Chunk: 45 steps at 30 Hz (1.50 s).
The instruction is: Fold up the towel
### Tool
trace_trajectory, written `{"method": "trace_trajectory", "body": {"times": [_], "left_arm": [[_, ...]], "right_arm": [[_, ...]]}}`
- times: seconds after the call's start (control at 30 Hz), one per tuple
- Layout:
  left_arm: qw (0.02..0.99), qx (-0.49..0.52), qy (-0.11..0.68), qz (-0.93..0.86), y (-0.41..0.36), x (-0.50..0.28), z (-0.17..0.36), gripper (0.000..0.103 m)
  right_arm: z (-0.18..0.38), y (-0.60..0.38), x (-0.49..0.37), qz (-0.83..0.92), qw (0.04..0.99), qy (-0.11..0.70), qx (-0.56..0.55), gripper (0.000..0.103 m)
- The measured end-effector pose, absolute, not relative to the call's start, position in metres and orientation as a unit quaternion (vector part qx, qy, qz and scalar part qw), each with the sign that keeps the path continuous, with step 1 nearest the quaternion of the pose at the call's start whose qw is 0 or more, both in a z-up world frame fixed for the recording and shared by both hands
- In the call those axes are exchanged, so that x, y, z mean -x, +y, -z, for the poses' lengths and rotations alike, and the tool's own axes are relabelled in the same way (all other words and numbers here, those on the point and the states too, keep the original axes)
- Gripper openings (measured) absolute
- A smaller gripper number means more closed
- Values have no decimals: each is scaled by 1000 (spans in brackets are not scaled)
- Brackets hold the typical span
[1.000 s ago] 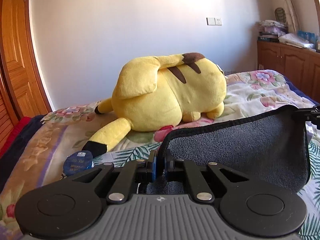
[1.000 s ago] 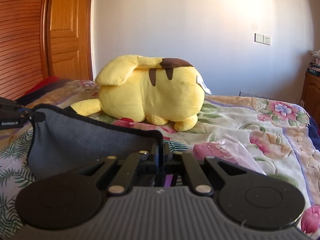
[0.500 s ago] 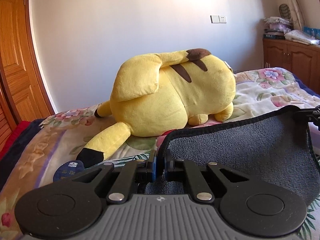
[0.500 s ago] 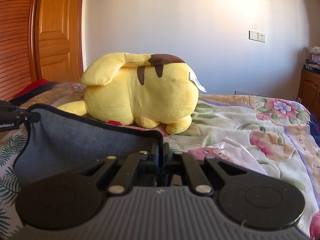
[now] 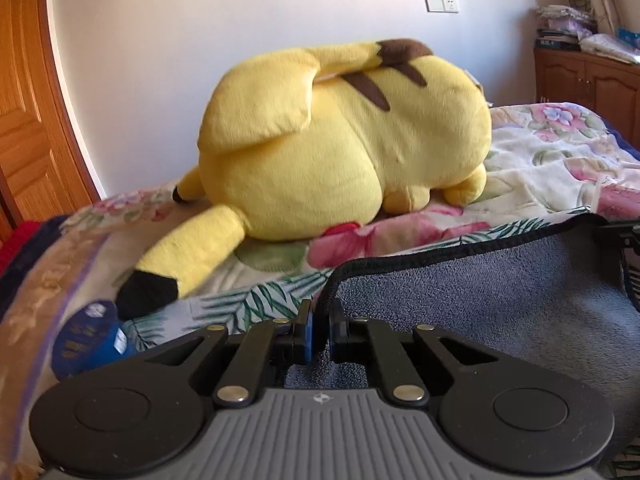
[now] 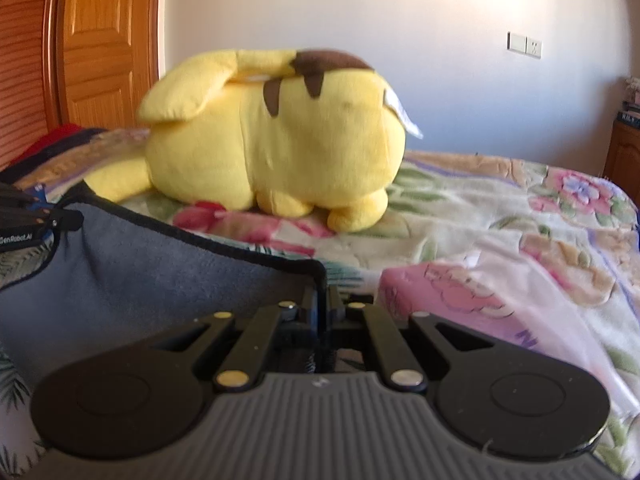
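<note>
A grey towel (image 5: 500,300) with a black hem is held up between both grippers above the bed; it also shows in the right wrist view (image 6: 152,276). My left gripper (image 5: 320,316) is shut on the towel's left corner. My right gripper (image 6: 322,300) is shut on its right corner. Each gripper's tip shows at the edge of the other's view: the right one (image 5: 616,236) and the left one (image 6: 40,220). The towel's lower part hangs out of sight behind the gripper bodies.
A large yellow plush toy (image 5: 340,140) lies on the floral bedspread (image 6: 500,248) just beyond the towel. A blue round tub (image 5: 88,340) sits near the plush's tail. A clear plastic bag (image 6: 520,312) lies at right. A wooden door (image 6: 100,40) and cabinet (image 5: 588,80) flank the bed.
Both grippers have moved forward and lower toward the plush toy, carrying the towel's top edge with them; the plush looms larger. Both stay shut on the corners.
</note>
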<state>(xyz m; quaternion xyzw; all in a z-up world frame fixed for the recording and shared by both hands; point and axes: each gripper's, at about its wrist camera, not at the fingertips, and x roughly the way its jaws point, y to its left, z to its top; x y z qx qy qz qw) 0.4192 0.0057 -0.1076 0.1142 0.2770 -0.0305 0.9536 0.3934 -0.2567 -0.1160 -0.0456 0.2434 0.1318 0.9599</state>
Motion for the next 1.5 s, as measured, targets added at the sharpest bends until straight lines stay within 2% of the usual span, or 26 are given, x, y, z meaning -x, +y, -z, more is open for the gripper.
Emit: {"method": "trace_trajectory", "body": {"times": [0.07,0.17,0.2,0.23,0.3,0.37,0.53,0.83,0.93,1.0,1.17,1.2,1.37,1.5], "left_arm": [[953,-112,280,30,6,-421,113,9],[952,-103,287,31,8,-422,116,17],[951,-101,291,30,8,-423,116,28],[951,-99,292,29,8,-422,117,40],[950,-99,294,32,8,-419,117,52],[950,-98,295,32,7,-415,115,58],[950,-82,298,40,5,-395,104,77],[955,-71,286,39,-3,-340,67,95],[957,-67,280,35,-7,-320,52,100],[958,-66,276,33,-9,-306,43,103],[956,-79,279,47,-18,-278,23,103],[957,-83,275,47,-20,-271,18,103],[958,-90,266,49,-24,-244,-4,103],[960,-89,261,47,-26,-225,-18,103]], "right_arm": [[121,-257,-396,-131,958,250,47,5],[125,-258,-398,-130,957,255,45,5],[126,-257,-397,-128,958,254,48,5],[127,-257,-398,-125,958,253,50,11],[126,-256,-396,-122,957,258,50,24],[124,-257,-394,-125,957,259,42,53],[112,-259,-378,-134,957,256,32,54],[69,-263,-323,-138,959,247,2,54],[54,-266,-302,-134,961,241,-5,58],[45,-269,-288,-134,962,237,-8,61],[27,-277,-259,-123,966,225,-16,90],[25,-278,-253,-118,968,222,-15,93],[15,-282,-230,-108,970,217,-16,103],[9,-284,-215,-103,971,213,-18,103]]}}
